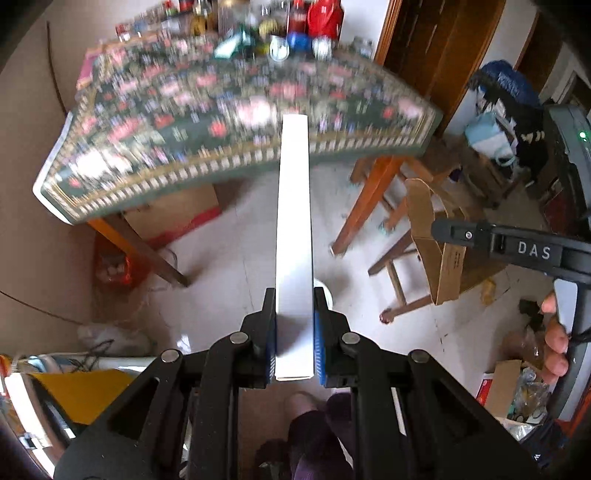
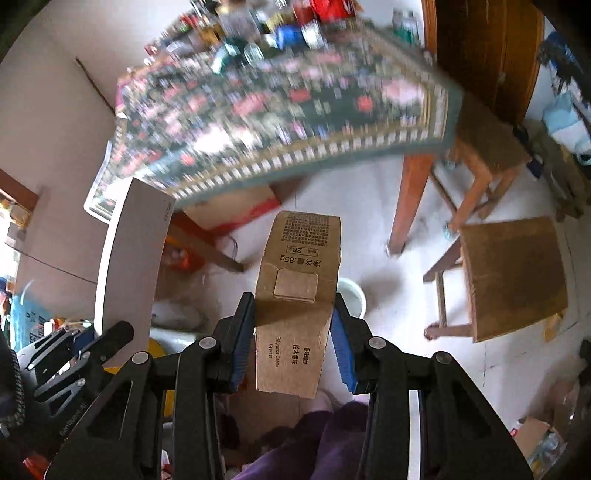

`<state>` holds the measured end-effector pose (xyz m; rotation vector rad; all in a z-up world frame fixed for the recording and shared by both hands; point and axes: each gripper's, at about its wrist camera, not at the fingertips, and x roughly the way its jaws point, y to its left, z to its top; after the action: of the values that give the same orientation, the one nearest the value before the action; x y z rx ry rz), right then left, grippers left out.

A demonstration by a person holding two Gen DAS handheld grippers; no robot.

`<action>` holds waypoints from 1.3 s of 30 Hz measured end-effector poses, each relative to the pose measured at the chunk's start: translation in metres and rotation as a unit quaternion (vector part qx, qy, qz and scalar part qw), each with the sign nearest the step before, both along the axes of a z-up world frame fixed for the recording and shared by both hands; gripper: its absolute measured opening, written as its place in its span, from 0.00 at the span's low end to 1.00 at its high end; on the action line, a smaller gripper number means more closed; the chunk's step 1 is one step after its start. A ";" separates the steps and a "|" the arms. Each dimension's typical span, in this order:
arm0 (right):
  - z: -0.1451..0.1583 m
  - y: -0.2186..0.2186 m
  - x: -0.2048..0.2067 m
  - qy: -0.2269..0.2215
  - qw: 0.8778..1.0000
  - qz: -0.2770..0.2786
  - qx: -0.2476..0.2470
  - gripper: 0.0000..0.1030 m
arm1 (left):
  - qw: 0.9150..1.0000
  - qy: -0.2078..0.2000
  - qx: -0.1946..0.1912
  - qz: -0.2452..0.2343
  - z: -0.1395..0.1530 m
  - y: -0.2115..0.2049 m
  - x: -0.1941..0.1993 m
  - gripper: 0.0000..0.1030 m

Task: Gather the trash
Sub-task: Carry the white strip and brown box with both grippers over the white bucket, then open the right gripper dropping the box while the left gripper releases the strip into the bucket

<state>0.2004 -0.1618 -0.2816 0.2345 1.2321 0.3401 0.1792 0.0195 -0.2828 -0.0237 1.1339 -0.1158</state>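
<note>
Bright daylight, motion blur, fisheye bending

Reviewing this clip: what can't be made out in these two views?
- Things at the back of the table: motion blur in both views, no labels readable.
- White bucket on the floor: mostly behind the brown carton and, in the left view, the white box.
- Bucket's contents: not visible.
- Right tongs: the carton hides the pads' contact faces.

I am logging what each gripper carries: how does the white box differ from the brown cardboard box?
The white box is plain, long and thin; the brown cardboard box is printed, shorter and wider. The left gripper clamps the white box by its narrow sides with its jaws close together; the right gripper stands wider on the brown cardboard box. Both are held out over the floor.
</note>
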 end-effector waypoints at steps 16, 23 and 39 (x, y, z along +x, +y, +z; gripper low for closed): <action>-0.252 0.018 0.048 0.080 0.994 0.051 -0.047 0.35 | 0.993 0.109 -0.019 0.039 -0.270 -0.009 0.044 0.16; -0.348 0.036 0.066 0.103 0.992 0.064 -0.037 0.35 | 0.988 0.145 -0.028 0.053 -0.363 -0.007 0.054 0.16; -0.403 0.052 0.063 0.107 0.986 0.111 -0.062 0.45 | 0.976 0.202 -0.070 0.043 -0.455 -0.014 0.089 0.16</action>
<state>0.2634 -0.1094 -0.6845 0.0251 1.4911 0.4374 0.2686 0.0057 -0.7373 -0.2301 1.5270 -0.1174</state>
